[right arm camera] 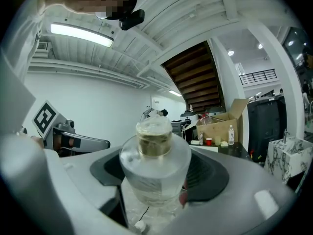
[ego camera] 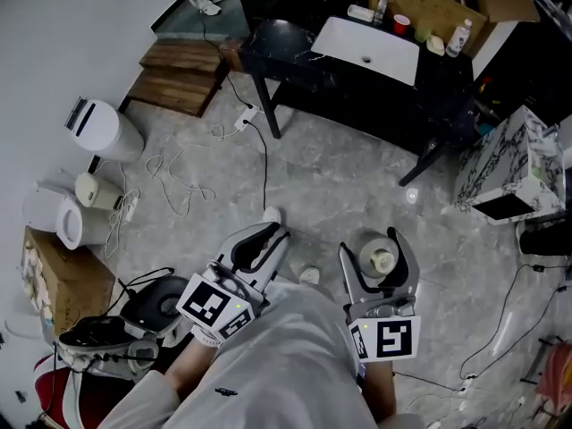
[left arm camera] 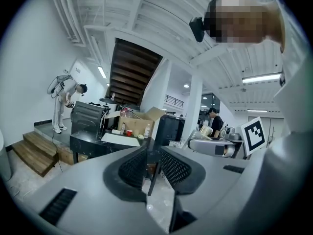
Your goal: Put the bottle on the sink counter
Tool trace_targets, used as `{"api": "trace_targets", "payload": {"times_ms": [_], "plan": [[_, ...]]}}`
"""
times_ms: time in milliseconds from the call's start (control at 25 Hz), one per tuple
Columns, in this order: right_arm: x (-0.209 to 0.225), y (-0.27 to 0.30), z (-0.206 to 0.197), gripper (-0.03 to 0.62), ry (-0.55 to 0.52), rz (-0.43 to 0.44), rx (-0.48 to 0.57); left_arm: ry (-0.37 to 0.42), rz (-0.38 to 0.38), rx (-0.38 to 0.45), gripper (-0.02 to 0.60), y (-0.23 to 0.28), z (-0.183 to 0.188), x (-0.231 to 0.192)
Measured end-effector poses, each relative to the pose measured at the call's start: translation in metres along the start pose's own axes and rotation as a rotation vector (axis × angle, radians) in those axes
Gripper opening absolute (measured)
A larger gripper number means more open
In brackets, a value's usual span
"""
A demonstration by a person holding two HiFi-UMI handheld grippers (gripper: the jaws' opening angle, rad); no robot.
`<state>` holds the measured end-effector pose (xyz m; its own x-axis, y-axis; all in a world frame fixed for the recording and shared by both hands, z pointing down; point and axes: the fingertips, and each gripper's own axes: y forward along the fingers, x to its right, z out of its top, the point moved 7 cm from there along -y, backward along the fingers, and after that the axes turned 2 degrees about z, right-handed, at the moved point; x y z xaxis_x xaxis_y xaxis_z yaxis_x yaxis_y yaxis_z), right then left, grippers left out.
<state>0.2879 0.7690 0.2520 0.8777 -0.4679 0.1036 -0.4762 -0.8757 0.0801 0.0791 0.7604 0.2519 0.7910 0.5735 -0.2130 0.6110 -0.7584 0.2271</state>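
The carrying step is in hand. The right gripper (ego camera: 372, 244) is clamped on the bottle (right arm camera: 155, 166), a clear one with a pale cap, its pads pressing the body from both sides and the neck standing up between them. The bottle is well apart from the sink counter (ego camera: 295, 50), out over the grey floor (ego camera: 357, 177) on the counter's front side, so it is not yet set down. The left gripper (left arm camera: 152, 166) is empty, its jaws a narrow gap apart with only floor showing between them, and it hangs equally far from the counter. On the counter a white basin (ego camera: 366, 47) fills the middle, while a cardboard box (ego camera: 429, 7), a red cup (ego camera: 401, 23) and a small plastic flask (ego camera: 458, 36) crowd its back edge. The next move, as I judge it, calls for crossing the floor to the counter with the grip firm and the bottle upright. It can then be lowered onto a bare dark patch beside the basin before letting go.
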Motion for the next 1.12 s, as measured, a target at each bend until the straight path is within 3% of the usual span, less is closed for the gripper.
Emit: {"api": "trace_targets", "payload": {"times_ms": [600, 960, 1120], "plan": [[0.025, 0.089, 0.005, 0.347, -0.003, 0.044, -0.047, -0.054, 0.009, 0.011, 0.077, 0.06, 0.019, -0.055], [0.039, 0.184, 0.027, 0.347, -0.022, 0.018, -0.058, -0.072, 0.017, 0.02, 0.069, 0.109, 0.054, -0.134], [0.044, 0.225, 0.04, 0.347, -0.034, 0.011, -0.062, -0.076, 0.029, 0.012, 0.033, 0.13, 0.074, -0.17]]}}
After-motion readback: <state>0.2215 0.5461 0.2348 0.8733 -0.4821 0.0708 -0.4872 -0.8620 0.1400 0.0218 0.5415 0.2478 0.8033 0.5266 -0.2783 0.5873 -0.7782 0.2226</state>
